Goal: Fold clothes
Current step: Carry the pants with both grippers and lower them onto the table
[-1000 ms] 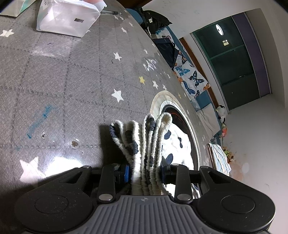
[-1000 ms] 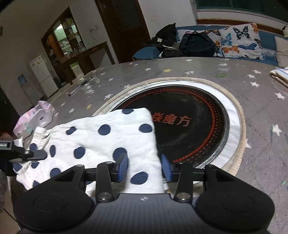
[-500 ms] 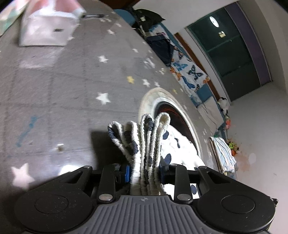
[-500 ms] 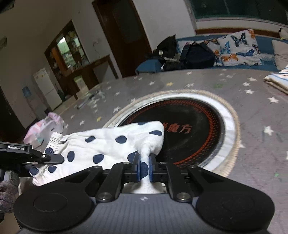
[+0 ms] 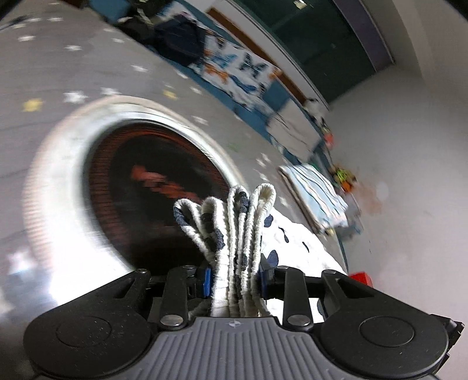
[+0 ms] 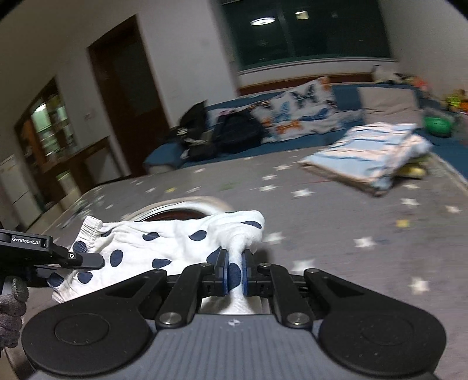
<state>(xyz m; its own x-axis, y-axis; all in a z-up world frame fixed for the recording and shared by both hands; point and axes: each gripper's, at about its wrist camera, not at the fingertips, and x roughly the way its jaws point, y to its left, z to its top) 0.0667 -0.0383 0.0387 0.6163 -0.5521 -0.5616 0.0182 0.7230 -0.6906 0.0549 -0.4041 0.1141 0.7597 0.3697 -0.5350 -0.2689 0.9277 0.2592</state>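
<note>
Both fisheye views are dim and motion-blurred with curved, vignetted edges; a ceiling lamp (image 6: 262,21) reflects at upper centre, and glare whitens the tabletop (image 5: 67,263) lower left.

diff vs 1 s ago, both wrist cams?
The right gripper, open around the polka-dot garment a second ago, has shut on its edge and lifted it. Both cameras have swung toward the folded striped pile, blurring the frames. Unchanged: the left gripper stays clamped on the bunched waistband, with the garment spanning the two grippers above the starred table cover.
</note>
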